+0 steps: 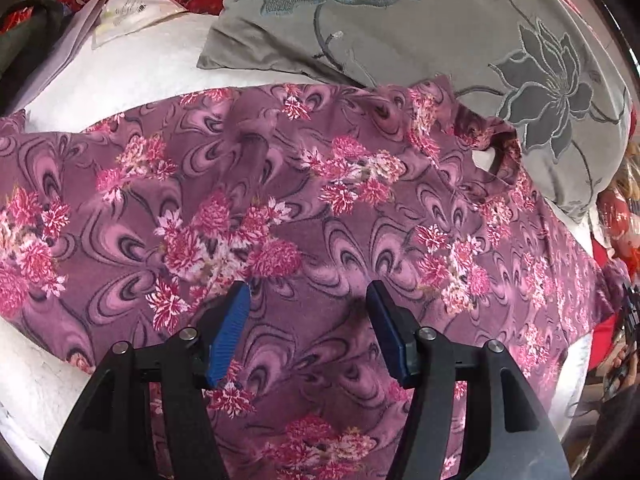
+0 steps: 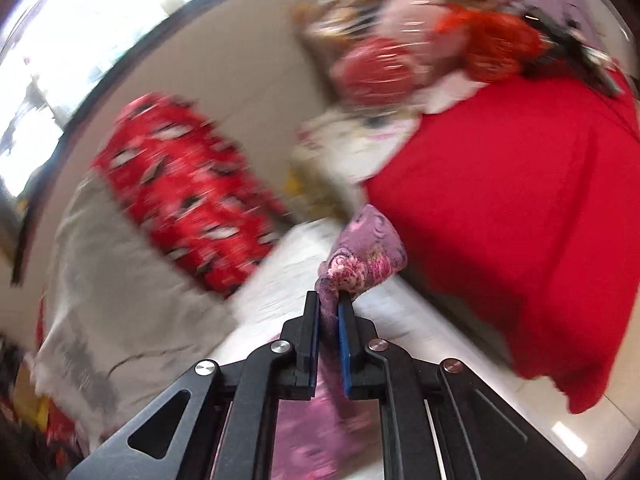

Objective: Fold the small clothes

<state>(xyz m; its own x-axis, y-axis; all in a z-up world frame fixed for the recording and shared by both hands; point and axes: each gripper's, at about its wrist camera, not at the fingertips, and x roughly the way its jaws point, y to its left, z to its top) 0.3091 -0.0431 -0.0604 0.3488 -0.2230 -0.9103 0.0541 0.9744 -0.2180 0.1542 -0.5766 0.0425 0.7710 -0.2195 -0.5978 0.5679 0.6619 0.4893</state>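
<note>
Right gripper (image 2: pixel 329 312) clamped on garment (image 1: pixel 320 208) corner; left gripper (image 1: pixel 308 300) apart, cloth at 12 o'clock, long axis 9-to-3.

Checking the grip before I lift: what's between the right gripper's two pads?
A bunched edge of the purple floral garment is pinched between the right gripper pads, as the right wrist view shows; nothing else sits there.

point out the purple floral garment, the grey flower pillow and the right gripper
purple floral garment (image 1: pixel 320 216): left wrist view, middle of the spread cloth
grey flower pillow (image 1: pixel 460 28): left wrist view, plain centre
right gripper (image 2: pixel 329 300): right wrist view, between fingertips pinching garment
</note>
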